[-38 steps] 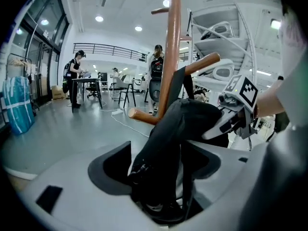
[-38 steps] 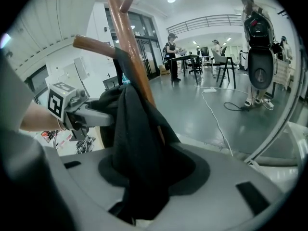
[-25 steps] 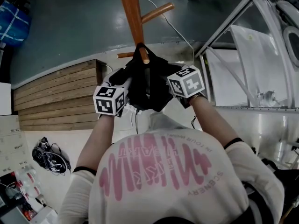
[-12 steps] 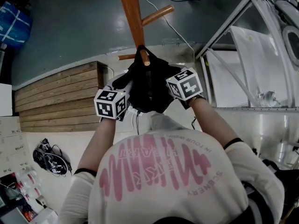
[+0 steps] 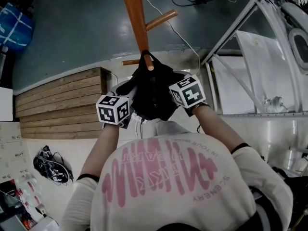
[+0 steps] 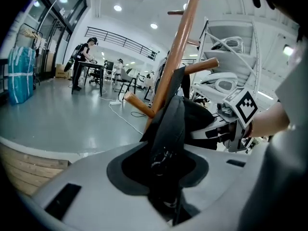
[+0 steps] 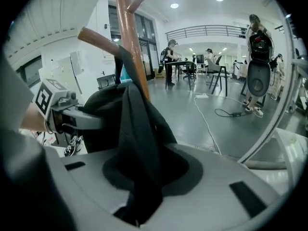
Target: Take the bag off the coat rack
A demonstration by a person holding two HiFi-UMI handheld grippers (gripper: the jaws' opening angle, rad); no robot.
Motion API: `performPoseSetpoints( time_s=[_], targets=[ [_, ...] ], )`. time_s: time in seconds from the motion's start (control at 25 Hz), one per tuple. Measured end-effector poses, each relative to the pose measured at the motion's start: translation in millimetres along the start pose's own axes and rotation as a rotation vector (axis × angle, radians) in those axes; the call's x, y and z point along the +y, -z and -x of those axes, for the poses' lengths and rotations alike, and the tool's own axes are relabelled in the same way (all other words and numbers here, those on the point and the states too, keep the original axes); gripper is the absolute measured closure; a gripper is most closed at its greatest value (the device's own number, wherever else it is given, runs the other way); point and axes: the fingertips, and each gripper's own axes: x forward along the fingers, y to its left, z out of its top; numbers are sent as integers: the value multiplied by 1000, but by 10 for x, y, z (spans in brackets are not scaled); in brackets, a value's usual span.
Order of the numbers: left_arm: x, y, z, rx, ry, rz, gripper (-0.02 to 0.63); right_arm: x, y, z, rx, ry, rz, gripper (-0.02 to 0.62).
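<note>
A black bag (image 5: 151,90) hangs by its strap from a peg (image 5: 148,61) of the orange wooden coat rack (image 5: 135,18). My left gripper (image 5: 126,93) holds the bag's left side. In the left gripper view a black strap (image 6: 168,129) with a metal ring runs down between that gripper's jaws (image 6: 166,172), which are shut on it. My right gripper (image 5: 175,88) is on the bag's right side. Its jaws (image 7: 139,196) are closing, with black bag fabric (image 7: 137,143) pinched between them. Each gripper sees the other across the bag (image 6: 236,124) (image 7: 62,109).
A stepped wooden platform (image 5: 62,100) lies to the left below the rack. A metal frame with white panels (image 5: 240,28) stands at the right. A white cable (image 5: 166,18) crosses the grey floor. Tangled cables (image 5: 50,165) sit at lower left. People work at desks (image 6: 84,61) far off.
Both marker cubes have shifted slightly inward and toward me, tighter against the bag. The bag still hangs on its peg.
</note>
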Motion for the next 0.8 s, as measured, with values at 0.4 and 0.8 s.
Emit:
performPoseSetpoints(
  time_s=[0.4, 0.8],
  targets=[
    [-7, 9, 19, -18, -38, 61, 502, 14, -19, 19, 24, -27, -10, 506],
    [-44, -38, 94, 5, -91, 100, 503, 66, -64, 127, 16, -16, -48, 508]
  ],
)
